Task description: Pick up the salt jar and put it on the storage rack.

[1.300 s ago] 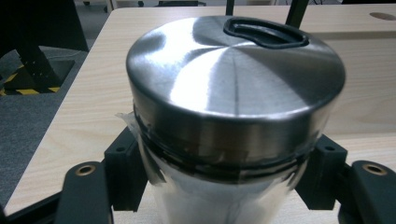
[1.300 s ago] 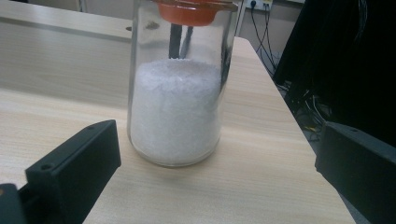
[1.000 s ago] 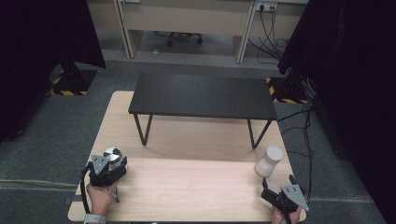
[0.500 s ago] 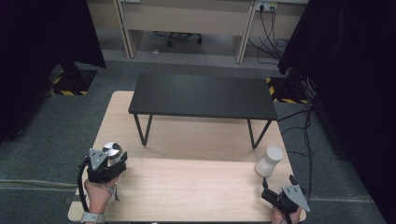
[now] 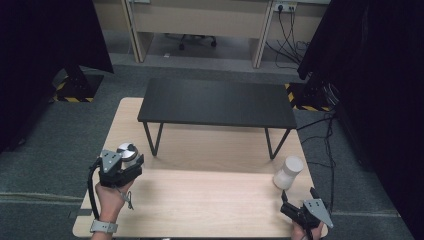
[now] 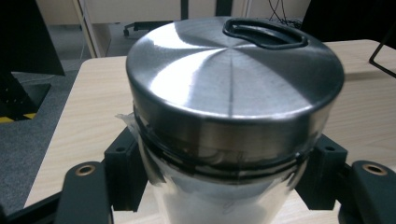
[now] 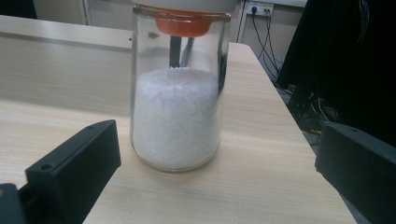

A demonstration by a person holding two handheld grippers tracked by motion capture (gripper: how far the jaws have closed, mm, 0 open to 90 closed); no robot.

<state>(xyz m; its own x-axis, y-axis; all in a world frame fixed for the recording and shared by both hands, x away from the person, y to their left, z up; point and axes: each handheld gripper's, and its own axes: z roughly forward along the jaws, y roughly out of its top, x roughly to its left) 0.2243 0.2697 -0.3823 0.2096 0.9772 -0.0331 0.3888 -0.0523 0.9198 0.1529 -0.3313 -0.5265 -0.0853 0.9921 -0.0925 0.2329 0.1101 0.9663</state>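
The steel canister (image 6: 233, 116) has a brushed silver lid with a black loop handle and a black band beneath the lid. The glass jar (image 7: 176, 93) is clear, holds white grains and has an orange insert under a white cap. Both tongs, left (image 5: 131, 162) and right (image 5: 299, 201), are black with grey plates. The desk (image 5: 200, 200) is pale wood grain; the low table (image 5: 217, 102) on it is matt black

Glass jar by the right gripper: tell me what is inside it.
The glass jar holds white granules to roughly two-thirds of its height, under an orange insert. Its white lid hides any contents from above.
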